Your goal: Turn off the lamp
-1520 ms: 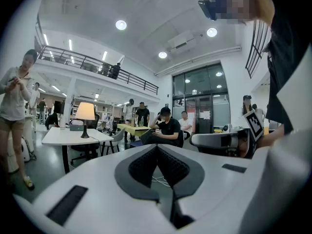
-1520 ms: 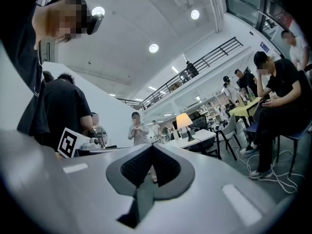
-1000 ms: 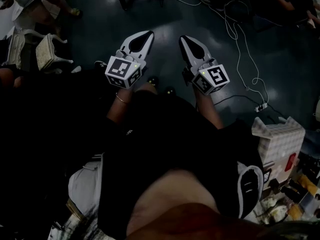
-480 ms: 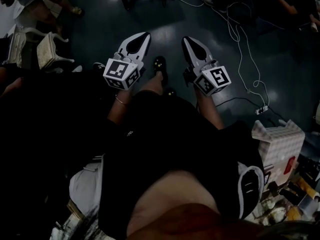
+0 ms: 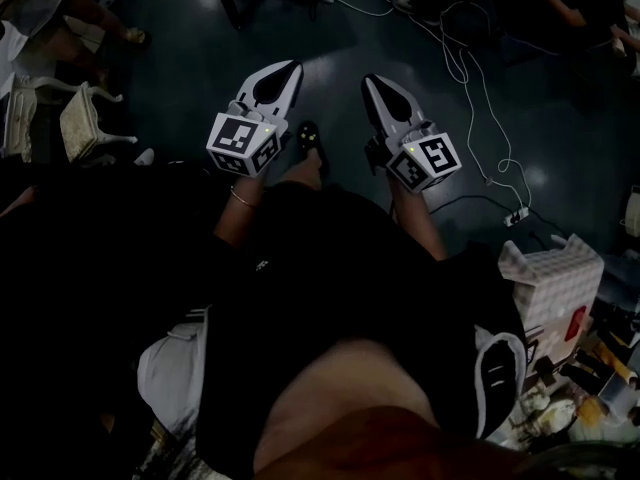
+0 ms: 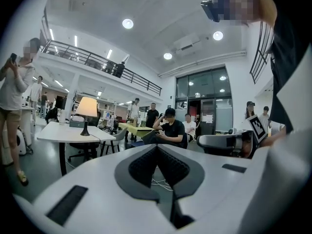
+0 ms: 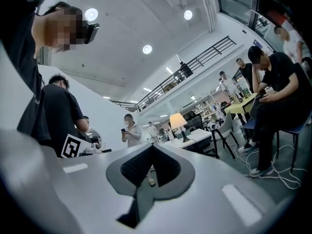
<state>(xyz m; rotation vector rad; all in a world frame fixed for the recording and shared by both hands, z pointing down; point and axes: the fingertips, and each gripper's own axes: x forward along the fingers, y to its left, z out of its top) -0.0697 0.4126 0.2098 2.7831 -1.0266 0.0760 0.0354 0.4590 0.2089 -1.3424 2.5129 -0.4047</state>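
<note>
The lamp has a cream shade that glows and a dark stem. It stands far off on a white table, left of centre in the left gripper view. The right gripper view shows the lamp small, beyond the jaws, on that table. In the head view both grippers are held level in front of the person, side by side above the dark floor. My left gripper is shut with nothing in it. My right gripper is also shut and holds nothing.
White cables and a power strip lie on the floor to the right, with a white box nearer. Chairs stand at left. A person stands left of the table; others sit at a yellow table.
The person has stepped forward: a foot now shows between the grippers, and the floor, chairs and cables have slid across the head view. Both grippers stay shut, side by side.
</note>
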